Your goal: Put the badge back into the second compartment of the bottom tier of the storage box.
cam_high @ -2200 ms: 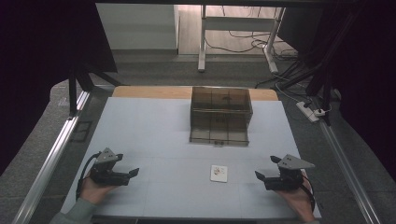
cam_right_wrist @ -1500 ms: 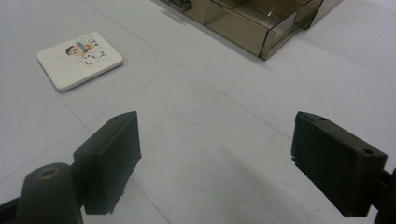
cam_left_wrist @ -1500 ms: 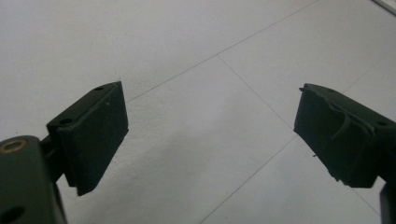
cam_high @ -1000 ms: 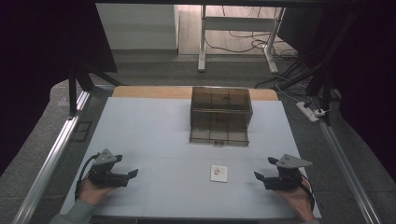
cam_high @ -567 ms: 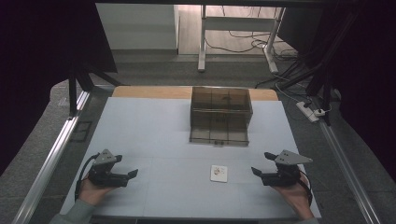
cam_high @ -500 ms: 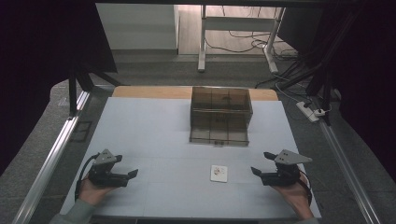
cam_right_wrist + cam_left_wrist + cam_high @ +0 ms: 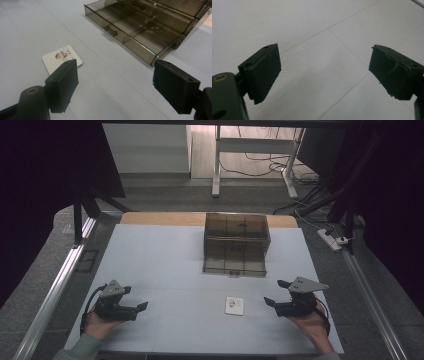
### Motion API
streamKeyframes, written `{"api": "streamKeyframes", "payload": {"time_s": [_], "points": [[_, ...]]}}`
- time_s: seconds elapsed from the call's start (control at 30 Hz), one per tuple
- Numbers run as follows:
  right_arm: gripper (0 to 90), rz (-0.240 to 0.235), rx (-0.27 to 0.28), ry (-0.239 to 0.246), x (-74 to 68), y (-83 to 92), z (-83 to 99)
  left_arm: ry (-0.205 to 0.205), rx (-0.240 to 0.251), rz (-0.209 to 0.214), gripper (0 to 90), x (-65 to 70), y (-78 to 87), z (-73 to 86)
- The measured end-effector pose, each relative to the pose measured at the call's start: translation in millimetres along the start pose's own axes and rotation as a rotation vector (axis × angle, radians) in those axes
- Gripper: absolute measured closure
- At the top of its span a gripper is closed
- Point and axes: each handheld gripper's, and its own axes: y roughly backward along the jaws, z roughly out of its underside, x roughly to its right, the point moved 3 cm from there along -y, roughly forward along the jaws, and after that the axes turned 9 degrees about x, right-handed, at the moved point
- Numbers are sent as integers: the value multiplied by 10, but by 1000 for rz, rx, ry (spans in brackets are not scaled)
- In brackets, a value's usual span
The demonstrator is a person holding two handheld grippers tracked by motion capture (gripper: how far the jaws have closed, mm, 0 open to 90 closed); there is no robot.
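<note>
Work in hand: the right gripper faces a small white square card with a cartoon print, lying flat on the pale blue table; my judgement is that a pick of the card comes next, probably toward the drawer.

Just changed: compared with the picture a second ago, the right gripper sits a little higher and a little nearer the card. Its jaws have just been closing and then opening a little again, with nothing between them.

What that means: I read this as the start of the approach; the card is untouched and no grip is made.

Right claw: released, jaws apart, empty; in the right gripper view the card lies beyond the left jaw, apart from it.

Left claw: released, wide apart, bare table between the jaws; the left gripper rests at the near left of the table, unmoved from the earlier pictures.

Card place: near the front of the table, just left of the right gripper, well apart from the left one, in front of the pulled-out drawer.

Card axis: roughly square, so no clear long axis; edges slightly askew to the table's edge. Which way the printed figure's head points I cannot tell.

Drawer unit: smoked clear plastic organiser, its divided drawer pulled out toward the person.
</note>
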Motion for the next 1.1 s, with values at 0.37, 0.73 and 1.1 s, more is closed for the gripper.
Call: {"api": "streamKeyframes", "payload": {"time_s": [0.37, 0.73, 1.1], "points": [[206, -41, -7, 19, -58, -100, -103, -6, -3, 1, 104, 6, -3, 2], [205, -74, -15, 36, -133, -215, -188, -10, -6, 2, 104, 8, -5, 5], [206, -108, -24, 52, -201, -322, -269, -13, -8, 2, 104, 11, -6, 6]]}}
